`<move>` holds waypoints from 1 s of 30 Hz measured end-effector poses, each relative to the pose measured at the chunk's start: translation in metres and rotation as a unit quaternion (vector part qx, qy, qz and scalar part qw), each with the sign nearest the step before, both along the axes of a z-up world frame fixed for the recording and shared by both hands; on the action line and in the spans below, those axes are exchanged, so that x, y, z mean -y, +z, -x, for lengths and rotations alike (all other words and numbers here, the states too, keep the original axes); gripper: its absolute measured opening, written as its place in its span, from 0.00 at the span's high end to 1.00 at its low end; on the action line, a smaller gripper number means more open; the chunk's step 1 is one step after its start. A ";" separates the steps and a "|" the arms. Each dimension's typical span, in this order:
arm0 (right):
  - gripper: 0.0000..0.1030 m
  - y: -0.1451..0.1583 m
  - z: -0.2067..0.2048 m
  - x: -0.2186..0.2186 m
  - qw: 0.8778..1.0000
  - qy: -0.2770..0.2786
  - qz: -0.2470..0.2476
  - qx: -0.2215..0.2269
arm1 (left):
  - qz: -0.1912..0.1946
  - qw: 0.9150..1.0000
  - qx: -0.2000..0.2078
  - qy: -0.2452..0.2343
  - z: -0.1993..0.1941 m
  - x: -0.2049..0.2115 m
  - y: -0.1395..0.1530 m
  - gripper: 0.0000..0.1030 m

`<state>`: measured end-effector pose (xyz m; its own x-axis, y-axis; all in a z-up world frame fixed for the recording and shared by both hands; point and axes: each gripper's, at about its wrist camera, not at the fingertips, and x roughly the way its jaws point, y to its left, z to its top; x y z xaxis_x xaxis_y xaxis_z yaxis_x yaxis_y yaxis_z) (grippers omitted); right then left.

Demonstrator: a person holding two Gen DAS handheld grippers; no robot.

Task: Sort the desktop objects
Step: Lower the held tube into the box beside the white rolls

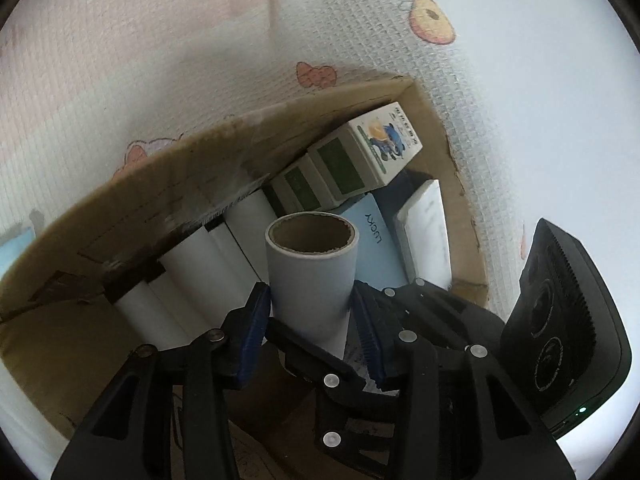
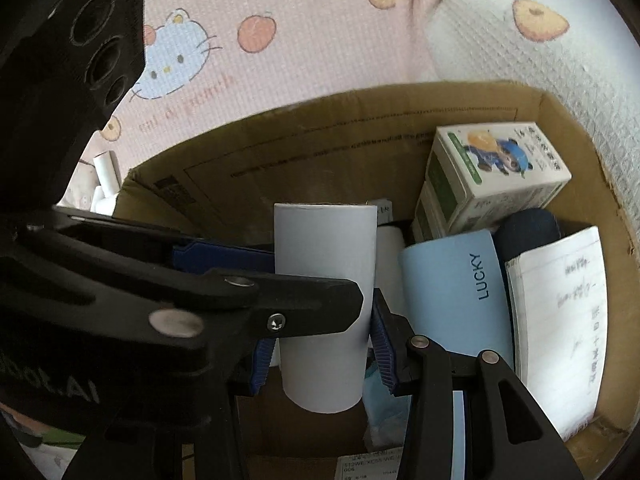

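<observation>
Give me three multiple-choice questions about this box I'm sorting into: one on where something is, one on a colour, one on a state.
1. Where is the cartoon carton?
A. On the patterned cloth outside the box
B. In the far right corner of the cardboard box, stacked on similar cartons
C. Inside the tube

2. What colour is the LUCKY item?
A. Red
B. Green
C. Light blue

3. How is the upper end of the white tube?
A. Open and hollow
B. Closed with a cap
C. Crushed flat

Answers:
1 B: it lies atop matching green-and-white cartons by the box's right wall.
2 C: its surface is pale blue with dark lettering.
3 A: the left wrist view looks into a round brown cardboard bore.
</observation>
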<state>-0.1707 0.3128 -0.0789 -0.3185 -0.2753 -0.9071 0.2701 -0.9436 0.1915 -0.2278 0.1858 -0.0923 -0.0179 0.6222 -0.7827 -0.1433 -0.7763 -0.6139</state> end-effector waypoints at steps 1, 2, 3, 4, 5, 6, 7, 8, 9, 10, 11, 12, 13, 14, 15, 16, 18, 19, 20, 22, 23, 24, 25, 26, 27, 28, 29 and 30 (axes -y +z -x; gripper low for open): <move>0.60 -0.001 0.000 -0.001 1.000 -0.003 0.001 0.003 | -0.002 1.000 0.004 0.004 0.001 0.000 -0.002 0.55; 0.60 -0.002 0.001 -0.001 1.000 -0.002 -0.001 0.007 | -0.004 1.000 0.012 0.008 0.002 0.000 -0.004 0.55; 0.60 -0.003 0.002 -0.001 1.000 -0.001 -0.005 0.009 | -0.006 1.000 0.018 0.014 0.004 0.001 -0.006 0.55; 0.60 -0.003 0.002 -0.001 1.000 -0.001 -0.008 0.010 | -0.009 0.999 0.025 0.020 0.005 0.001 -0.009 0.55; 0.60 -0.005 0.003 0.000 1.000 -0.002 -0.011 0.014 | -0.010 0.999 0.032 0.023 0.006 0.001 -0.011 0.55; 0.60 -0.007 0.003 0.000 1.000 -0.002 -0.012 0.019 | -0.011 0.999 0.040 0.027 0.007 0.001 -0.015 0.55; 0.60 -0.009 0.004 -0.001 1.000 -0.003 -0.013 0.025 | -0.010 0.999 0.042 0.027 0.007 0.000 -0.017 0.55; 0.60 -0.012 0.005 -0.001 0.999 -0.006 -0.012 0.035 | -0.008 0.999 0.043 0.027 0.007 0.000 -0.019 0.55; 0.60 -0.013 0.006 -0.001 0.999 -0.009 -0.012 0.040 | -0.006 0.999 0.045 0.027 0.008 -0.001 -0.021 0.55; 0.60 -0.014 0.006 -0.001 0.999 -0.011 -0.015 0.045 | -0.004 0.998 0.046 0.030 0.008 -0.002 -0.022 0.55; 0.60 -0.014 0.006 -0.001 0.999 -0.011 -0.017 0.045 | -0.003 0.998 0.047 0.033 0.008 -0.002 -0.023 0.55; 0.60 -0.014 0.006 0.000 0.999 -0.012 -0.021 0.044 | -0.001 0.998 0.047 0.033 0.009 -0.002 -0.023 0.55; 0.60 -0.013 0.006 0.001 0.999 -0.011 -0.024 0.042 | 0.002 0.998 0.045 0.035 0.010 -0.002 -0.023 0.55; 0.60 -0.012 0.005 0.001 0.999 -0.010 -0.027 0.040 | 0.002 0.998 0.045 0.036 0.012 -0.002 -0.023 0.55; 0.60 -0.012 0.004 0.002 0.999 -0.009 -0.028 0.039 | 0.002 0.998 0.046 0.043 0.013 0.000 -0.024 0.55; 0.60 -0.011 0.004 0.002 0.999 -0.010 -0.029 0.040 | 0.002 0.998 0.047 0.047 0.014 0.001 -0.025 0.55; 0.60 -0.010 0.003 0.001 0.998 -0.012 -0.030 0.046 | 0.015 0.998 0.043 0.051 0.017 0.002 -0.026 0.55; 0.60 -0.011 0.002 0.002 0.998 -0.011 -0.036 0.052 | 0.023 0.997 0.040 0.056 0.018 0.003 -0.026 0.55; 0.60 -0.011 0.001 0.003 0.998 -0.012 -0.042 0.053 | 0.022 0.997 0.042 0.060 0.018 0.005 -0.027 0.55; 0.62 -0.012 -0.001 0.005 0.998 -0.012 -0.042 0.055 | 0.026 0.997 0.043 0.065 0.019 0.006 -0.027 0.55; 0.66 -0.013 -0.001 0.007 0.997 -0.007 -0.042 0.059 | 0.029 0.996 0.043 0.066 0.019 0.004 -0.030 0.55; 0.69 -0.014 -0.001 0.008 0.997 -0.007 -0.046 0.060 | 0.033 0.996 0.047 0.068 0.019 0.001 -0.034 0.55; 0.70 -0.015 0.000 0.010 0.997 -0.008 -0.049 0.062 | 0.036 0.996 0.051 0.070 0.015 -0.003 -0.037 0.55; 0.72 -0.017 0.001 0.010 0.996 -0.013 -0.049 0.067 | 0.039 0.995 0.059 0.073 0.017 -0.003 -0.040 0.55; 0.76 -0.018 0.002 0.011 0.996 -0.016 -0.051 0.070 | 0.041 0.994 0.066 0.077 0.017 -0.002 -0.043 0.55; 0.78 -0.020 0.003 0.011 0.995 -0.019 -0.055 0.075 | 0.042 0.993 0.073 0.080 0.019 0.005 -0.046 0.55; 0.78 -0.023 0.004 0.011 0.995 -0.021 -0.051 0.082 | 0.040 0.993 0.078 0.084 0.020 0.005 -0.048 0.55; 0.78 -0.024 0.005 0.011 0.995 -0.024 -0.047 0.087 | 0.039 0.992 0.083 0.087 0.021 0.006 -0.050 0.56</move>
